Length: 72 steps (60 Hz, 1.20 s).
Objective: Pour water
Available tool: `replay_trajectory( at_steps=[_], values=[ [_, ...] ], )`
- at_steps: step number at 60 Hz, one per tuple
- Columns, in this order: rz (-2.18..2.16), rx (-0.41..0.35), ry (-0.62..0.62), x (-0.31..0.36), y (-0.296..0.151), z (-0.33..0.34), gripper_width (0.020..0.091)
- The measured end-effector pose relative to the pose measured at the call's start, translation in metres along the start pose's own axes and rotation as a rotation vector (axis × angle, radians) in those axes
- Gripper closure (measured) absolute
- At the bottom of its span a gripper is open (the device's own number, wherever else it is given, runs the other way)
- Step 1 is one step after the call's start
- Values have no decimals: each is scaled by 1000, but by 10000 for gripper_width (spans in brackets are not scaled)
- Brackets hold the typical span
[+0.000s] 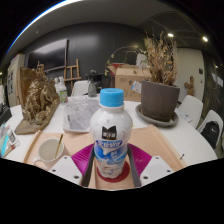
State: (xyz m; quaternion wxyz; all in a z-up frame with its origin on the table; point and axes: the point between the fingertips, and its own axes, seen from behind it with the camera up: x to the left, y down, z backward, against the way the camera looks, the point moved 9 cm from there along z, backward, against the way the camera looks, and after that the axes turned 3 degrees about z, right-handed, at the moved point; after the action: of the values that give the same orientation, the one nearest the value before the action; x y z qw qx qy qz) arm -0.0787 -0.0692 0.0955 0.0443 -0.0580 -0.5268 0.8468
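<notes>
Looking from left to right, we see a round beige cup point(50, 150) on the wooden tray point(160, 142), then a white plastic bottle with a light-blue cap and a blue-and-white label point(111, 135) standing between the fingers of the gripper point(111, 172). Its pink pads point(138, 160) flank the bottle's base, but we cannot tell whether they press it. The bottle hides the tray behind it. Farther right stands a dark pot with dried plants point(160, 98).

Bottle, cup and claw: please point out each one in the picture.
bottle point(111, 140), gripper view, on its label.
cup point(50, 151), gripper view, on its rim.
claw point(111, 172), gripper view, midway between its fingertips, closed on the bottle.
</notes>
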Motion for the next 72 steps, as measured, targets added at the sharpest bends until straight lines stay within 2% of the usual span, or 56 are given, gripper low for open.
replay_trajectory(
  at_steps=[3, 4, 6, 7, 10, 20, 32, 48, 59, 72],
  values=[
    [-3, 16, 1, 1, -2, 5, 264],
    [-5, 19, 2, 2, -3, 7, 239],
    [-8, 26, 1, 3, -5, 14, 284],
    [-10, 30, 3, 3, -6, 18, 284],
    [-8, 39, 2, 4, -11, 31, 238],
    [-6, 82, 12, 15, -24, 96, 251],
    [16, 83, -7, 32, -35, 207, 247],
    [80, 134, -28, 53, -18, 340, 248],
    [81, 149, -28, 59, -13, 385, 253],
    [108, 155, 3, 54, -10, 399, 255]
  ],
)
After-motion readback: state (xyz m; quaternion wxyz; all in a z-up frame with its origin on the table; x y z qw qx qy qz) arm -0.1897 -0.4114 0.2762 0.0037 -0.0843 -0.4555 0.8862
